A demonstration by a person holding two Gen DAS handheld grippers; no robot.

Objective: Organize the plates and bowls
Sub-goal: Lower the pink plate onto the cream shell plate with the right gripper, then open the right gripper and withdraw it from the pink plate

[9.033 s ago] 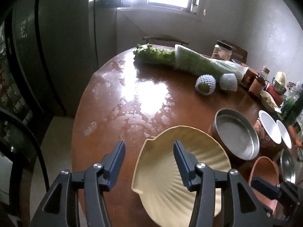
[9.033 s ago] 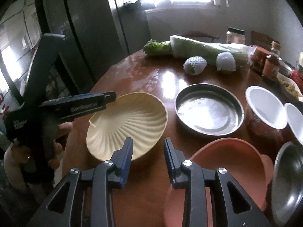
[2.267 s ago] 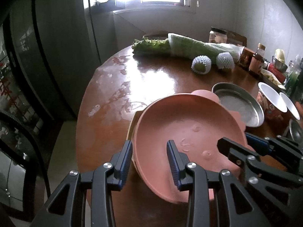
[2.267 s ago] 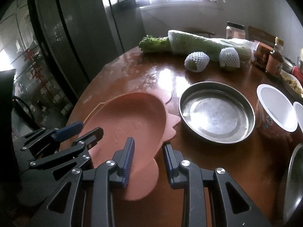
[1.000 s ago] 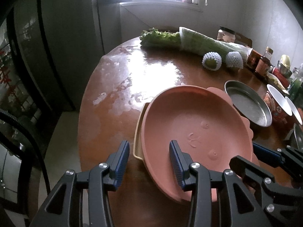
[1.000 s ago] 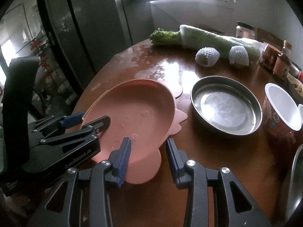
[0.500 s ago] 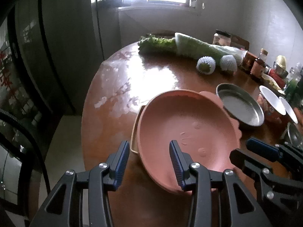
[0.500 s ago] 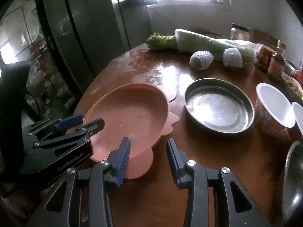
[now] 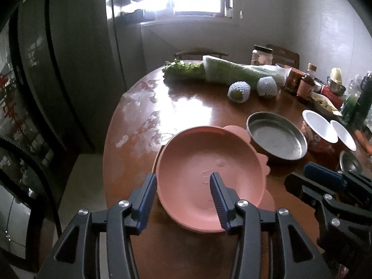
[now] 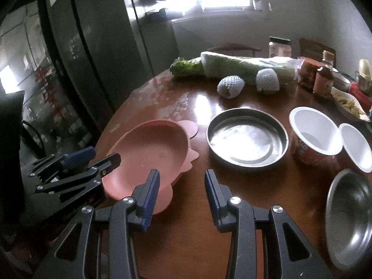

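The left tongs hang spread and still parting above the pink plate, pinching nothing. That plate sits nested on a cream dish near the surface edge, building a stack. The right tongs hover spread, empty, facing the steel pan, probably next.

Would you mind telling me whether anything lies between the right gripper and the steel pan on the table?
Nothing visible does: only bare table separates the open right gripper from the steel pan; the pink plate sits off to the left.
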